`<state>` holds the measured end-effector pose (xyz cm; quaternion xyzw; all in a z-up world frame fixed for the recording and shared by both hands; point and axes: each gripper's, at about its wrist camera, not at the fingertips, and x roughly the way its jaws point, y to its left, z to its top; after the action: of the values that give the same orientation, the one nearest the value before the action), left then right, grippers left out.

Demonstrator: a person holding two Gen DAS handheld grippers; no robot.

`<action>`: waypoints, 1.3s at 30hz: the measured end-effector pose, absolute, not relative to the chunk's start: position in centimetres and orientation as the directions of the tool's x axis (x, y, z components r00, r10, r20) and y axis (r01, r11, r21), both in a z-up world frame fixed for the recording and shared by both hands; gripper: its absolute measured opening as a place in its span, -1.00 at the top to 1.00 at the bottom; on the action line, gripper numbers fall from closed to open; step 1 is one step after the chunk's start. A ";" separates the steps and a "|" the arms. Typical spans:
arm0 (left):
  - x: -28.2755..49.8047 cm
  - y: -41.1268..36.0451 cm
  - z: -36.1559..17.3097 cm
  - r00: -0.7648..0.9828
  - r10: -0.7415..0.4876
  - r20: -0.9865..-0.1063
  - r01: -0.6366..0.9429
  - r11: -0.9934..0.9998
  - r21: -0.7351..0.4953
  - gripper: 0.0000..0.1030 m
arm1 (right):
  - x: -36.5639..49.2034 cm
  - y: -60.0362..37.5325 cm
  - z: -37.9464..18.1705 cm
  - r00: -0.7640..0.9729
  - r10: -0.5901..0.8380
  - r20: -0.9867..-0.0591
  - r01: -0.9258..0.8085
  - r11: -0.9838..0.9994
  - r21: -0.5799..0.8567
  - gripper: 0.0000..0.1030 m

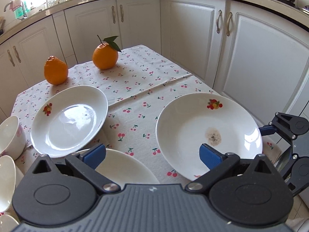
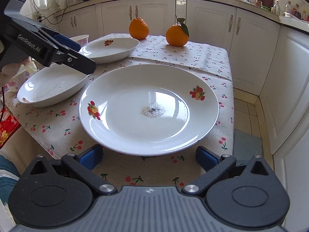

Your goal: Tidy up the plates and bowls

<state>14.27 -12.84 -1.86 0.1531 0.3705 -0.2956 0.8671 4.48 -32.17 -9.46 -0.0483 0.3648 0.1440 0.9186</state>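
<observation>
Three white plates with fruit prints lie on the cherry-print tablecloth. The big plate with a grey stain (image 2: 148,108) lies just ahead of my right gripper (image 2: 148,156), which is open and empty at its near rim. This plate also shows in the left wrist view (image 1: 208,135). My left gripper (image 1: 152,154) is open and empty, above a near plate (image 1: 125,168) and between the other two. It shows in the right wrist view (image 2: 73,48) over that plate (image 2: 52,87). A far plate (image 1: 69,119) lies left. White bowls (image 1: 9,135) stand at the left edge.
Two oranges (image 1: 105,57) (image 1: 56,70) sit at the far side of the table. White kitchen cabinets (image 1: 193,38) surround the table closely. A floral cup (image 2: 81,38) stands behind the far plate. A red box (image 2: 7,127) lies at the left edge.
</observation>
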 end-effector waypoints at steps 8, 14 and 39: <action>17.9 -15.7 -3.4 0.405 -0.437 -0.803 0.678 0.733 -0.057 -0.99 | 4.4 -33.1 -10.1 0.729 0.275 -0.628 -0.344 0.939 0.011 -1.00; 20.1 -17.6 -4.5 0.340 -0.432 -0.835 0.696 0.713 -0.085 -0.95 | 4.5 -33.5 -10.2 0.731 0.294 -0.616 -0.366 0.931 0.010 -1.00; 23.7 -21.0 -5.8 0.112 -0.418 -0.902 0.781 0.598 -0.180 -0.17 | 5.2 -33.8 -10.1 0.692 0.351 -0.631 -0.447 0.895 0.008 -1.00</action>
<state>23.71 -21.05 -5.82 0.1740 0.5226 -0.4135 0.7250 5.25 -33.80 -10.05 -0.0733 0.3265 0.2175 0.9169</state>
